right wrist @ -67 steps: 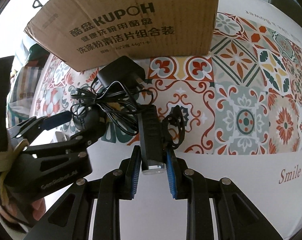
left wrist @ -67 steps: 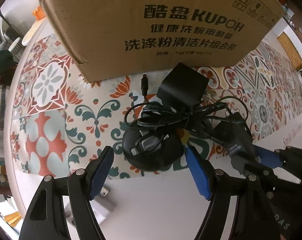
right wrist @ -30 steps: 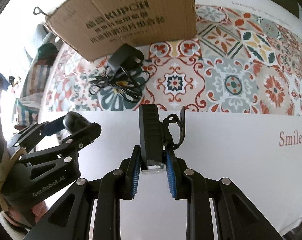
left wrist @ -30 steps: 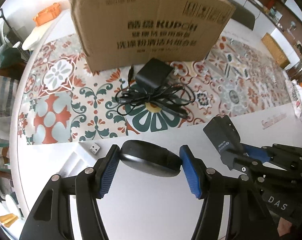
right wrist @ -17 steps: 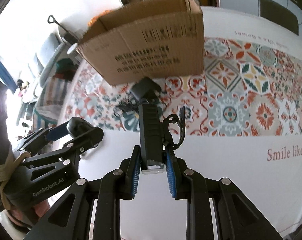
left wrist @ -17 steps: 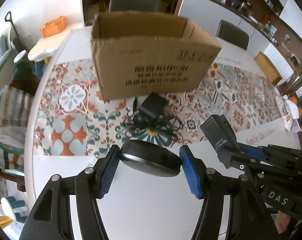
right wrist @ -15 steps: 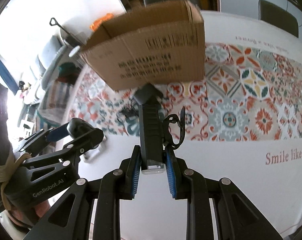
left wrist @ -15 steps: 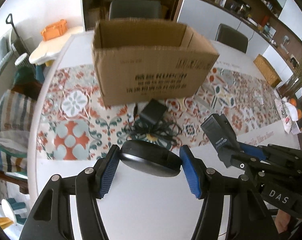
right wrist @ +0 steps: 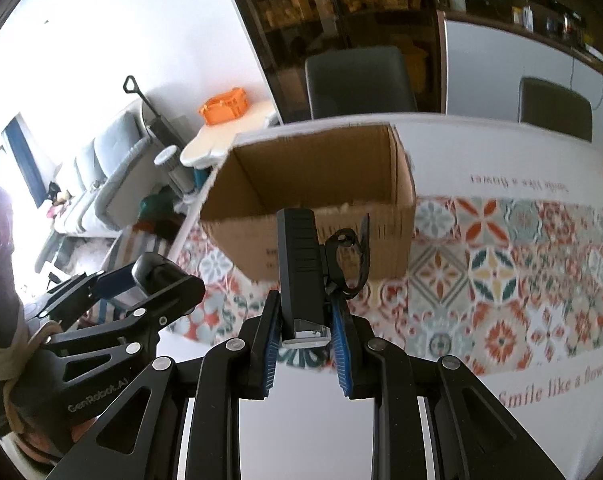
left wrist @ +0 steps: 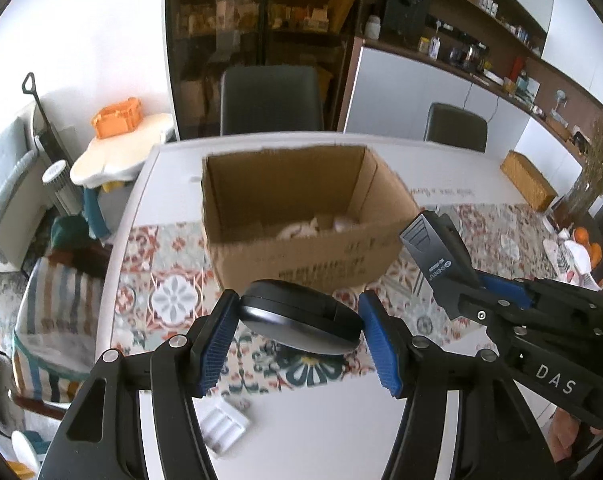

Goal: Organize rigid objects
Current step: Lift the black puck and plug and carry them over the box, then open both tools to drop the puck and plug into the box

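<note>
Tongs on the left, the left gripper (left wrist: 297, 334), clamp a flat, rounded black device (left wrist: 299, 322) between their blue pads (left wrist: 215, 344), one pad pressing each end, and hold it in the air above the patterned table runner (left wrist: 169, 292). Just beyond it stands the open cardboard box (left wrist: 301, 216) on the white table (left wrist: 325, 436), its mouth facing up; something pale lies at its bottom, too blurred to name. A small white tray (left wrist: 223, 426) lies on the table near the left tong's arm. Further right, the right gripper (right wrist: 305, 330) is closed tight on a long black bike light (right wrist: 301, 268), gripping it near its clear lens end, with the body pointing away toward the box and a black strap mount (right wrist: 347, 258) sticking out on its right side. Seen from the left wrist, the light (left wrist: 437, 252) hangs in front of the box's right corner. Two dark chairs (left wrist: 271, 100) stand behind the table.
</note>
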